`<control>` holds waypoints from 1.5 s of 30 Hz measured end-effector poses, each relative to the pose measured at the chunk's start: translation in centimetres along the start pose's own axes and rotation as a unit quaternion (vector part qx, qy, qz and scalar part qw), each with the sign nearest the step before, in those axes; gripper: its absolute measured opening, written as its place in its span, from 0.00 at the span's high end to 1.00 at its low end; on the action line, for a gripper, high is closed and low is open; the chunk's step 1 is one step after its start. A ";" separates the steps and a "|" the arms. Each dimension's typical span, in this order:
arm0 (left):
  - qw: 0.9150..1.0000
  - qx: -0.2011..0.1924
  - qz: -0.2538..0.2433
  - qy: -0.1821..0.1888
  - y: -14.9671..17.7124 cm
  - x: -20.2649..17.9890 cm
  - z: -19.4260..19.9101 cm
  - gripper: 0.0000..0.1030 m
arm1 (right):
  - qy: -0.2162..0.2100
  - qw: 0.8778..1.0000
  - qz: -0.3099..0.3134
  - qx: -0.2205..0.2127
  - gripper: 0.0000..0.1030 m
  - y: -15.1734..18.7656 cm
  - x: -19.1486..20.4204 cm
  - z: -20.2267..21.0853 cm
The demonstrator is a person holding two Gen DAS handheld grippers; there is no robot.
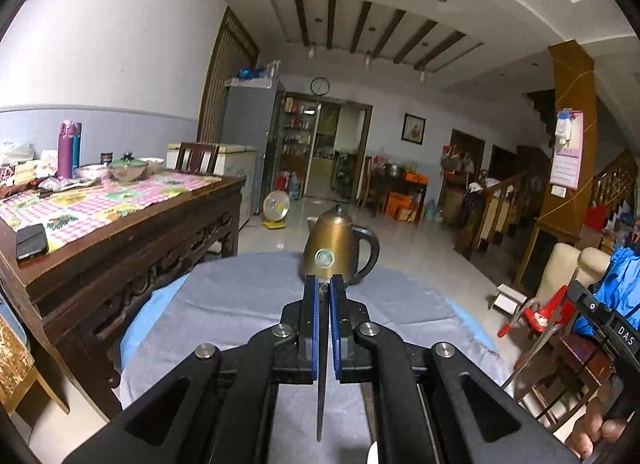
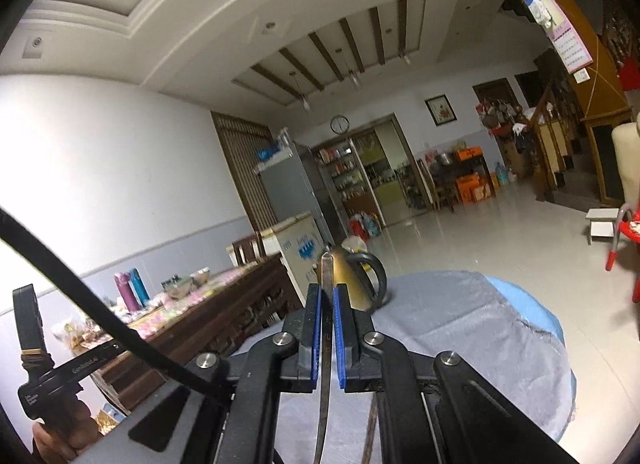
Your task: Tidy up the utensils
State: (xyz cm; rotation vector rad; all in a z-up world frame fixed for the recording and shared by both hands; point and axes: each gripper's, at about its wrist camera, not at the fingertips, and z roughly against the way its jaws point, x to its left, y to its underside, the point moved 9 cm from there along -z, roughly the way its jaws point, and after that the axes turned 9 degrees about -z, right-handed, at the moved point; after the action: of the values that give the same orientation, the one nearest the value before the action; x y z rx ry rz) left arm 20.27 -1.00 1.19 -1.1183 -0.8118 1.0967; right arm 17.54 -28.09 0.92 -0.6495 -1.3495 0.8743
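In the left wrist view my left gripper point(image 1: 324, 284) is shut on a thin dark utensil point(image 1: 321, 388) that hangs edge-on between the blue pads and runs down toward the camera. In the right wrist view my right gripper point(image 2: 329, 290) is shut on a flat metal utensil handle point(image 2: 327, 276) that sticks up past the fingertips and runs down between the pads. Both grippers are held above a round table with a grey cloth point(image 1: 240, 296), which also shows in the right wrist view point(image 2: 460, 324).
A brass kettle point(image 1: 338, 244) with a black handle stands at the table's far edge, straight ahead of both grippers point(image 2: 356, 276). A carved wooden dining table point(image 1: 120, 224) with bowls and bottles stands to the left. A red chair point(image 1: 548, 316) is at the right.
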 end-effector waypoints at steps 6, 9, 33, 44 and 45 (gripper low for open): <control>1.000 -0.019 -0.004 0.019 -1.5 -1.1 2.0 0.95 | -0.021 1.000 0.003 -0.015 0.94 -0.9 1.7 2.2; 0.999 -0.029 -0.009 0.024 -2.1 -1.6 3.0 0.95 | -0.025 1.000 0.005 -0.011 0.94 -0.5 2.1 2.5; 0.997 -0.014 -0.004 0.070 -1.5 -4.4 5.0 0.95 | -0.030 0.999 0.014 0.040 0.94 3.3 2.4 2.4; 0.996 0.034 -0.013 0.078 1.2 -6.0 3.5 0.95 | -0.034 0.997 0.018 0.063 0.94 4.8 2.6 2.0; 0.996 0.038 -0.015 0.078 1.5 -6.1 3.3 0.95 | -0.034 0.997 0.018 0.066 0.94 5.0 2.6 2.0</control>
State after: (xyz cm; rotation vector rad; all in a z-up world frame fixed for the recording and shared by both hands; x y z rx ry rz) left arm 15.04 -5.86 0.80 -1.1095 -0.6569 0.9939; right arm 14.80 -23.44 -1.53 -0.5473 -1.3313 1.0129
